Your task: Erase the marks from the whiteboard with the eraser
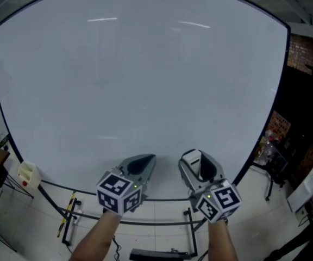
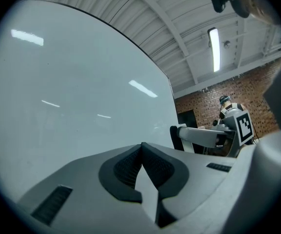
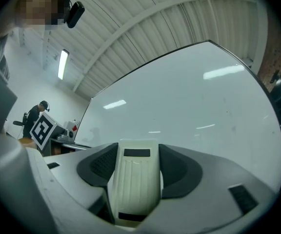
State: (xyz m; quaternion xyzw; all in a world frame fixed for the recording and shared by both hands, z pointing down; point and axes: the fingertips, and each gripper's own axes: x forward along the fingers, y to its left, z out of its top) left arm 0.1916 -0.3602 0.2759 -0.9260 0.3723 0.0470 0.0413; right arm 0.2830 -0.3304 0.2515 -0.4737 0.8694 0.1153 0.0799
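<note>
The right tool [image 1: 200, 161] [image 3: 135, 150] is clamped on the eraser [image 3: 133, 184] [image 1: 195, 162], a white ribbed block with a dark strip at each end. It sits upright between the two dark jaw pads and fills the gap between them. The left tool [image 1: 141, 165] [image 2: 141, 147] carries nothing. Its jaws are drawn together, with the tips meeting in a point and only a narrow wedge of gap below them.

Both tools are held side by side, a little apart, and each has its marker cube [image 1: 119, 191] nearest the person. Bare forearms come up to them from the bottom edge of the head view.

They point at the lower part of the whiteboard [image 1: 140, 75] [image 2: 72, 91] [image 3: 189, 96], just above its bottom edge. I cannot tell whether the eraser is touching the surface. The board fills most of what I see in front of them. It is a pale, glossy sheet in a thin dark frame, and streaks of ceiling light are reflected across it.

A small white holder [image 1: 28, 174] hangs at the board's lower left edge. The black legs of the stand [image 1: 189, 222] reach down to a light tiled floor [image 1: 26, 222], where a yellow and black object [image 1: 67, 215] lies near the left leg.

To the right there is a brick wall [image 1: 304, 49] [image 2: 213, 99], with clutter on the floor in front of it. Overhead, a long lamp [image 2: 214, 49] glows under a ribbed white roof. Farther back in the room stands another person [image 3: 33, 114] near a marker cube of their own.
</note>
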